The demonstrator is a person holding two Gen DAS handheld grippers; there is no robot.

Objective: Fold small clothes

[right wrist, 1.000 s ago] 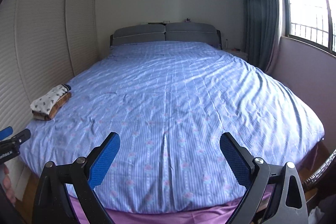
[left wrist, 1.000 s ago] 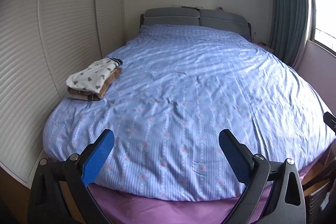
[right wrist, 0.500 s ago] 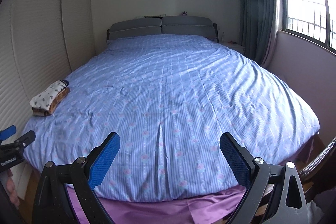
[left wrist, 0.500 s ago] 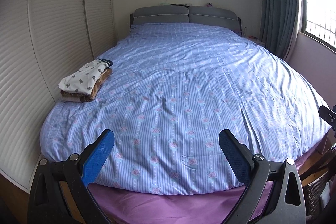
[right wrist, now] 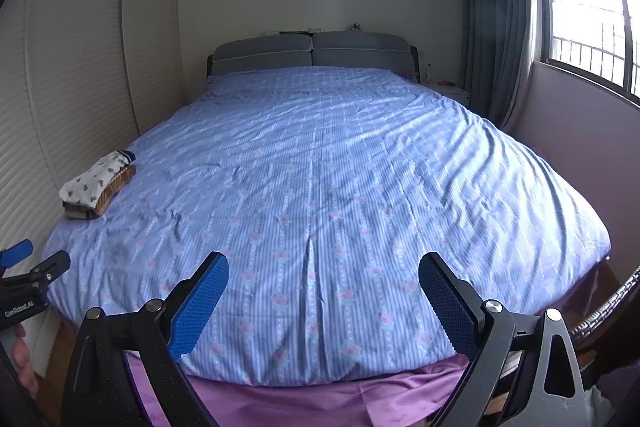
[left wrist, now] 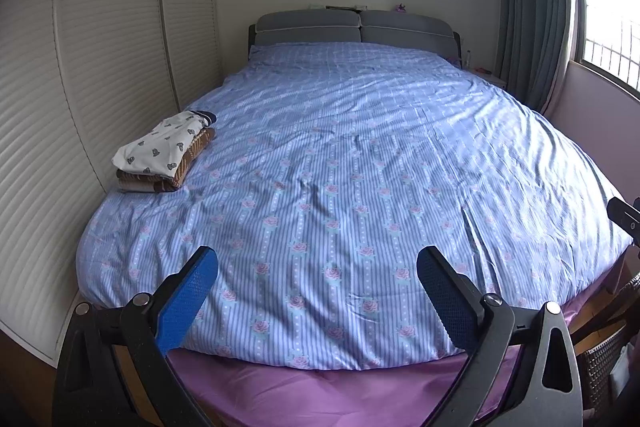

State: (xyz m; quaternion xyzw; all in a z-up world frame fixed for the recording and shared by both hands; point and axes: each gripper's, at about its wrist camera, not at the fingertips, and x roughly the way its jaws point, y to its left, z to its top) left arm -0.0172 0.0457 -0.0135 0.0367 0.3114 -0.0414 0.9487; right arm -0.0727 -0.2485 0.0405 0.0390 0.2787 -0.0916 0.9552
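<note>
Scanning from the left, the louvred wardrobe doors [left wrist: 100, 75] run close along the bed's edge, and just inside them sits the stack of folded clothes [left wrist: 164, 157] on the blue floral bedspread [left wrist: 360, 187], near the left edge and well apart from both grippers. The stack's long axis runs roughly from the foot of the bed toward the headboard [left wrist: 352, 27], slightly angled; its dark-trimmed end points toward the headboard, the squarer end toward the foot. A white printed piece lies on top of brown striped ones. The left gripper [left wrist: 318, 301] hangs over the foot of the bed with its fingers spread wide and nothing between them; the right gripper [right wrist: 324, 305] does likewise, empty, and both are clear of the cloth. No unfolded garment shows on the bed, so the likely trouble is a reach in the wrong direction: a wicker basket [right wrist: 608, 303] peeks in at the far right, and whether it holds more clothes I cannot tell. A careless sweep past the stack could also topple it, since it sits close to the bed's side.
</note>
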